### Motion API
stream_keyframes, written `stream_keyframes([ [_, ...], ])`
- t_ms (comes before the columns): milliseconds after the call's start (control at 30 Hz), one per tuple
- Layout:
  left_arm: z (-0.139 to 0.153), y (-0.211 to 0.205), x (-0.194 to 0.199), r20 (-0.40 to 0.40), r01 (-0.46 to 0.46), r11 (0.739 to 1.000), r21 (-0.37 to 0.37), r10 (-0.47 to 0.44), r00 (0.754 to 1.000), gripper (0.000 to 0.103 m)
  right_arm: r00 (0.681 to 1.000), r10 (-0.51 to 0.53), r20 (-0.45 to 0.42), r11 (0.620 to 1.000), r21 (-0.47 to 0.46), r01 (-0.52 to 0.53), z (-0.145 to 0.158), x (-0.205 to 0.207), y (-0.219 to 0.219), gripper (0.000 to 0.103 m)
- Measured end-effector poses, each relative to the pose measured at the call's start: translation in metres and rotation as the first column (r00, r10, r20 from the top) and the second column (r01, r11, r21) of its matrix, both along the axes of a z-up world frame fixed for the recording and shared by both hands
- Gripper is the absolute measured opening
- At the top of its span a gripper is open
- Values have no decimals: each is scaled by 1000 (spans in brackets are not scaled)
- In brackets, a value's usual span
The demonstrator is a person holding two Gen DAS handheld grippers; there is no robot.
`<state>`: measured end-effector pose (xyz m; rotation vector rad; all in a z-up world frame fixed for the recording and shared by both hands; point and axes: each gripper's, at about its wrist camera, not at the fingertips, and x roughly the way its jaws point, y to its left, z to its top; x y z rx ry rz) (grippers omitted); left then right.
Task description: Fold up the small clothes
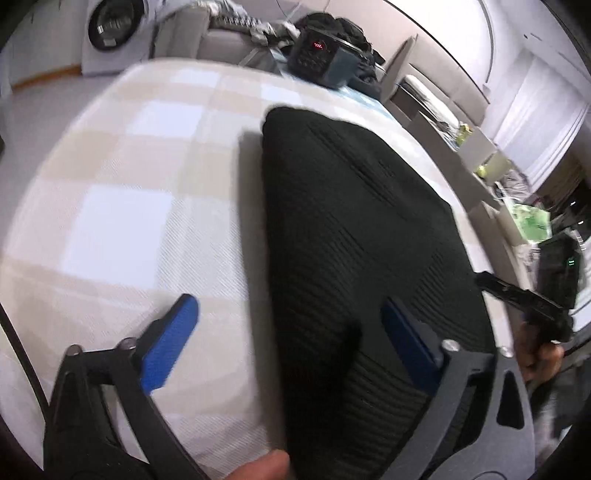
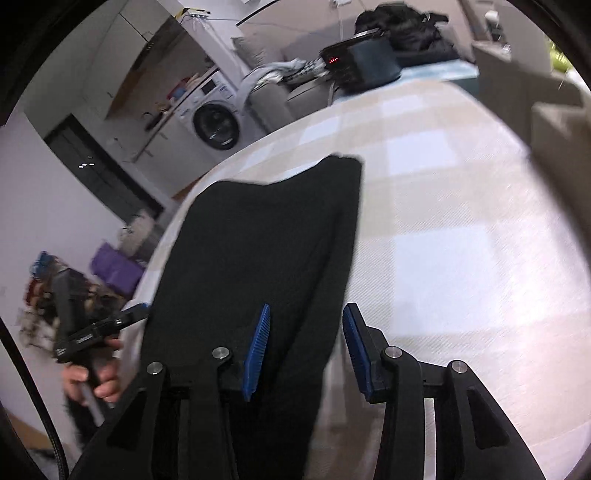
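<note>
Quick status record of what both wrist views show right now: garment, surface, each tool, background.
garment: black ribbed garment, lying long on the checked cloth
surface: pale checked cloth covering the table
left tool: wide open, straddling the garment's near left edge, not gripping
right tool: partly open around the garment's near right edge, pads not pressing
background: washing machine; dark box with red display

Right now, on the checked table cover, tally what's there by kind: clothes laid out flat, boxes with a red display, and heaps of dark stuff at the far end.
Black ribbed garment laid flat: 1
Dark box with red display: 1
Heap of dark clothes or bags behind it, contents unclear: 1
Total: 3
</note>
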<state>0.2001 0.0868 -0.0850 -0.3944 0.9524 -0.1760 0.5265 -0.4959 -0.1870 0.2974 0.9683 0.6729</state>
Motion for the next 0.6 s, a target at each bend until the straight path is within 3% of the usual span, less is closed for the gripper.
stream_keyframes([
  [133,-2,-5,-5,-2,18,1000,11,-18,1000,73,999,3,-36,1000,24,-2,-4,-2,5,50],
  [167,-2,-5,-6,-3,26,1000,-11,-26,1000,67,999,2,-34,1000,26,-1,-5,-3,5,51],
  [233,-4,-2,-9,-6,35,998,-51,-35,999,65,999,1,-35,1000,18,0,-7,0,5,53],
  [333,-5,0,-6,-9,9,999,-42,-10,1000,49,1000,-3,5,1000,-10,3,-8,-4,6,52],
  [400,-8,2,-2,-15,13,995,-97,-14,1000,32,1000,4,17,1000,-17,-4,-9,-5,10,47],
  [467,-11,4,4,-15,5,991,-135,-7,1000,30,1000,7,13,1000,-12,-7,-12,-4,13,32],
  [600,-10,1,18,-7,-2,992,-124,1,1000,26,999,18,28,999,-35,-17,-11,2,27,26],
])
